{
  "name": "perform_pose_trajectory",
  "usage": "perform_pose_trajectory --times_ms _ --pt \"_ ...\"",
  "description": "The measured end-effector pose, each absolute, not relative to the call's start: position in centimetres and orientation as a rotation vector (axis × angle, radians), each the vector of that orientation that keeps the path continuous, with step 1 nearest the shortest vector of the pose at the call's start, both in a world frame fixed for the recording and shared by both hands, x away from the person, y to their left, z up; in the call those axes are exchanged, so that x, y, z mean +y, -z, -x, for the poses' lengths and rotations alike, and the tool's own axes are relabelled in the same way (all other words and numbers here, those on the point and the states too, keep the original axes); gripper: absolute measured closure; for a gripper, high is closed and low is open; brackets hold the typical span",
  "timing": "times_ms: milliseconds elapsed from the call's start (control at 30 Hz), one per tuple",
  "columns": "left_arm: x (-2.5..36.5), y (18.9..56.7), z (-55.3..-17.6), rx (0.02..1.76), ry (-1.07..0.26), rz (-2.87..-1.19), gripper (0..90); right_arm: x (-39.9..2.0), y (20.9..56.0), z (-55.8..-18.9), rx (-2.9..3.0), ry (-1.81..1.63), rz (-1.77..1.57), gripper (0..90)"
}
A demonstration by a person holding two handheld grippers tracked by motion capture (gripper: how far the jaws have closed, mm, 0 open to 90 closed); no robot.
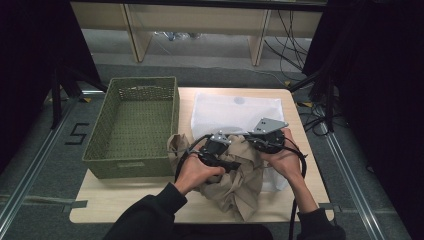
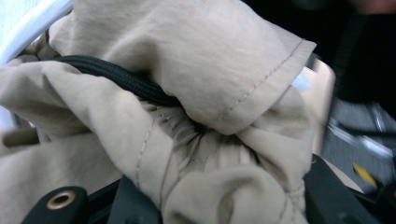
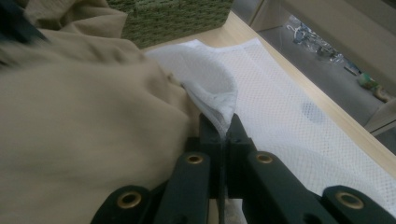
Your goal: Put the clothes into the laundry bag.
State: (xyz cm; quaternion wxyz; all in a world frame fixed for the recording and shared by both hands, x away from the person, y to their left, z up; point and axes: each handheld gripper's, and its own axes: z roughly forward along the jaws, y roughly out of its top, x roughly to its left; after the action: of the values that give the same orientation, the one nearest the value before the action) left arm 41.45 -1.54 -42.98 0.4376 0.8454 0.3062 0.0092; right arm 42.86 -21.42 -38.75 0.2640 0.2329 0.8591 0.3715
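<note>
Lying bunched at the near middle of the table [image 1: 125, 205], the beige garment [image 1: 235, 185], partly over the near edge of the white mesh bag [image 1: 235, 112], just right of the green woven basket [image 1: 132, 125]. Crowding in between the jaws of the left gripper [image 2: 219, 200], folds and a stitched hem; jaws apart there, but impossible to tell whether the pads press the cloth or merely flank it. Clamped tight on a raised lip of the mesh bag, the right gripper [image 3: 223, 128], jaws together with the thin white edge pinched between them.

Likely trouble from here:
- Slipping out of that narrow pinch, the bag's lip, if pushed hard by the bulky cloth; mouth then falling shut.
- Catching a loose fold outside the opening, leaving part of the garment hanging over the table edge.
- Snagging on the black cord [image 2: 116, 77] that crosses the folds; unclear whether drawstring or trailing cable.
- Dragging the light bag along the table instead of filling it.
</note>
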Motion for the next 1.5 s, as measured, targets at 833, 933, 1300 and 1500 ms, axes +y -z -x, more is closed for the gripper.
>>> perform_pose_trajectory --times_ms 833,933,1300,1500 --pt "-3.4 44.8 -41.9 0.772 -0.114 -2.118 52.6 -21.3 39.8 -42.8 2.376 -0.960 -0.612 89.8" --pt "-1.4 43.6 -40.8 0.771 -0.149 -2.099 33.9 -21.8 40.4 -42.9 2.390 -0.947 -0.626 89.8" --pt "4.3 43.3 -45.3 0.979 -0.290 -2.151 16.9 -21.8 40.4 -42.9 2.390 -0.943 -0.649 89.8" --pt "1.4 46.3 -45.3 0.885 -0.180 -2.220 77.5 -21.4 40.4 -43.0 2.392 -0.946 -0.637 89.8"
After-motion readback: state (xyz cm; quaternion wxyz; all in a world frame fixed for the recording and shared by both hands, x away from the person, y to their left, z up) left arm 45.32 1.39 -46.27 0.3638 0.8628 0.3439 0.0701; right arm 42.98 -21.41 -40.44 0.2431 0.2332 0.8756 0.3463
